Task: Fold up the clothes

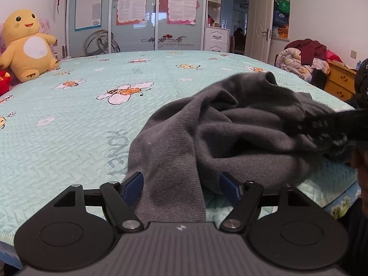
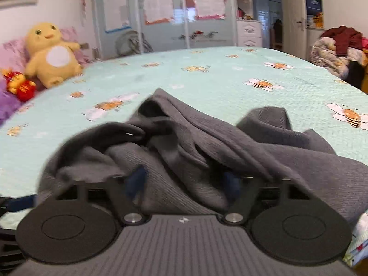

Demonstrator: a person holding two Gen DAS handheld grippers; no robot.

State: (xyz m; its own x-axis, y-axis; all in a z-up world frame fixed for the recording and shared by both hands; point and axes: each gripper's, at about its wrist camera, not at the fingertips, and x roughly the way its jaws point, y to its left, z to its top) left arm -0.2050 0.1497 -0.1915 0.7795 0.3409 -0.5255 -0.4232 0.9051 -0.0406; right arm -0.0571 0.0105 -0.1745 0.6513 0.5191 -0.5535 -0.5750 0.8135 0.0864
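A crumpled dark grey garment (image 1: pixel 230 126) lies near the front right edge of the mint bee-print bed (image 1: pixel 69 138). One flat strip of it runs toward me between the blue pads of my left gripper (image 1: pixel 181 188), which stands open, its right pad clear of the cloth. My right gripper (image 1: pixel 322 128) shows as a dark blur on the garment's right side. In the right wrist view the garment (image 2: pixel 184 138) is bunched up and fills the gap of the right gripper (image 2: pixel 184 182), draping over its right finger; the pads are half hidden.
A yellow plush toy (image 1: pixel 27 43) sits at the bed's far left, with a red toy (image 2: pixel 20 87) beside it. A wardrobe with posters (image 1: pixel 138 16) stands behind the bed. Piled clothes (image 1: pixel 306 57) rest by a wooden dresser (image 1: pixel 340 80) on the right.
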